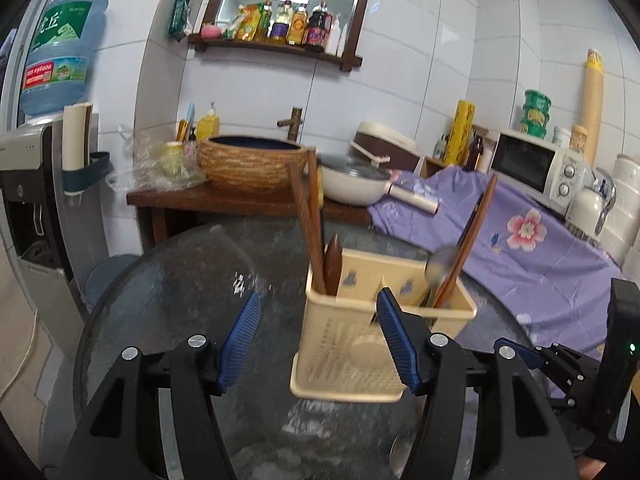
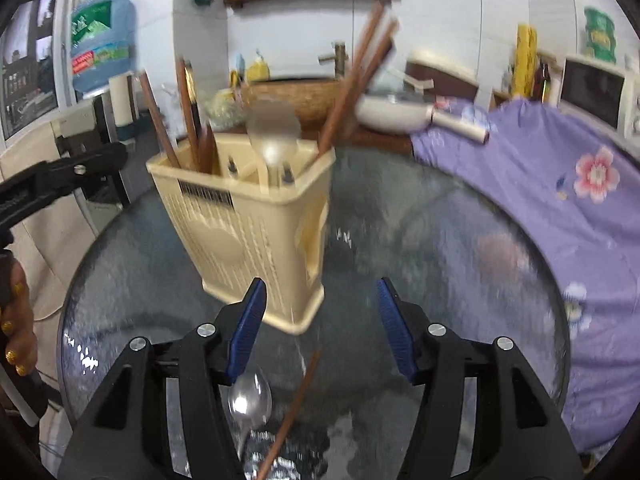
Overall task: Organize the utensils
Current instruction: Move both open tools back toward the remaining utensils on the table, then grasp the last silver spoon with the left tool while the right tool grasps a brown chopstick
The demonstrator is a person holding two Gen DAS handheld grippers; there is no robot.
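Observation:
A cream plastic utensil holder [image 1: 360,344] [image 2: 256,224] stands on the round glass table [image 1: 180,288] [image 2: 440,248]. It holds wooden chopsticks [image 1: 310,224] [image 2: 356,80], a dark wooden spoon [image 1: 332,268] and a metal spoon [image 1: 440,266] [image 2: 274,136]. My left gripper [image 1: 318,308] is open and empty, its right finger in front of the holder. My right gripper [image 2: 320,294] is open and empty, just in front of the holder. A metal spoon [image 2: 250,400] and a single wooden chopstick [image 2: 292,404] lie on the glass below the right gripper.
A purple floral cloth [image 1: 540,248] [image 2: 560,184] covers the surface to the right. Behind the table are a wooden counter with a woven basin [image 1: 252,164], a white pan [image 1: 356,184] and a microwave [image 1: 536,164]. A water dispenser [image 1: 36,184] stands left.

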